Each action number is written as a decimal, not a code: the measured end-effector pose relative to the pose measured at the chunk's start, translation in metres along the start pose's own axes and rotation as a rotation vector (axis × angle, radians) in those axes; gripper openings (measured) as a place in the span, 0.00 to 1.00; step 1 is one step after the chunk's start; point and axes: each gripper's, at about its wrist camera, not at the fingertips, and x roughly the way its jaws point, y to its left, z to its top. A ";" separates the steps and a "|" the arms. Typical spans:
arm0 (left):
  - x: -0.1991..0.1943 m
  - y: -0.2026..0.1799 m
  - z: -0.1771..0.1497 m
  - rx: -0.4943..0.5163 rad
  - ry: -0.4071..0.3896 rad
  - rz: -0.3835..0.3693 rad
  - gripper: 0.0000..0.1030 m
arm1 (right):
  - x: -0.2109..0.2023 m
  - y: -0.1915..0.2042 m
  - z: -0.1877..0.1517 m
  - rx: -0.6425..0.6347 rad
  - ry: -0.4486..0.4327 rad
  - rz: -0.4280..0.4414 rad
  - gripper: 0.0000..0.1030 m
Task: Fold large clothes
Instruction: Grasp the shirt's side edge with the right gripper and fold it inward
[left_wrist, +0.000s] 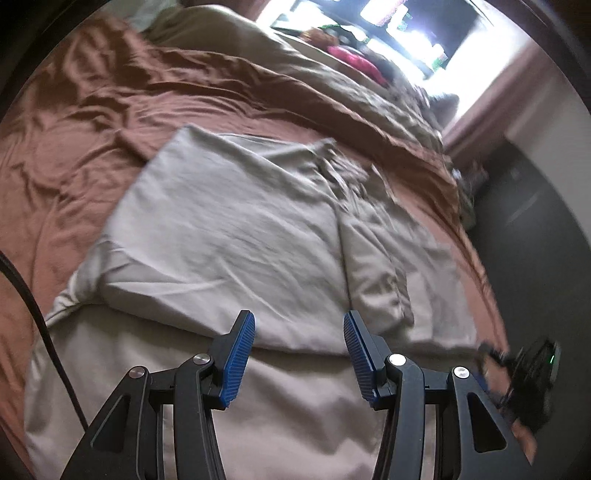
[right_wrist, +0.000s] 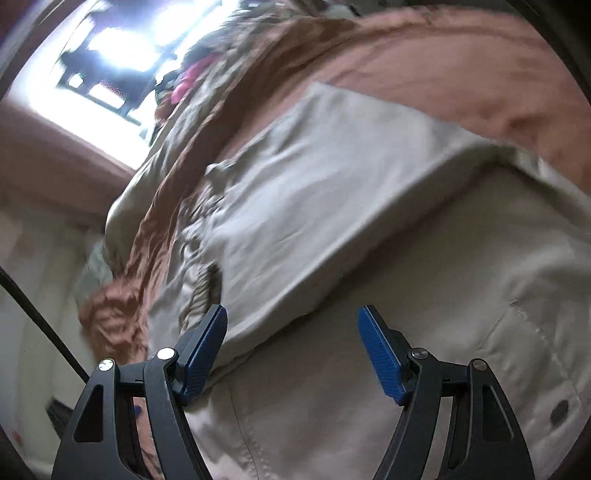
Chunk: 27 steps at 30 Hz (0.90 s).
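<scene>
Both my grippers hover with fingers apart, gripping nothing: left gripper (left_wrist: 298, 345) and right gripper (right_wrist: 291, 341). The folded beige garment (left_wrist: 229, 236) fills mid-frame on the rust-brown bed sheet (left_wrist: 74, 147).

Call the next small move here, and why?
Probably bring both open grippers, left and right, down to the folded edge of the beige garment and pinch it for the next fold. Neither holds cloth now, and the garment lies half folded on the brown sheet.
</scene>
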 end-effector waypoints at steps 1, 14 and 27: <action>0.003 -0.006 -0.002 0.029 0.007 0.011 0.51 | -0.002 -0.006 0.008 0.022 -0.011 0.005 0.70; 0.074 -0.097 -0.022 0.331 0.126 0.072 0.55 | 0.005 -0.016 0.019 0.066 -0.010 -0.109 0.70; 0.110 -0.107 0.007 0.455 0.061 0.384 0.55 | 0.000 -0.040 0.017 0.111 -0.031 -0.102 0.40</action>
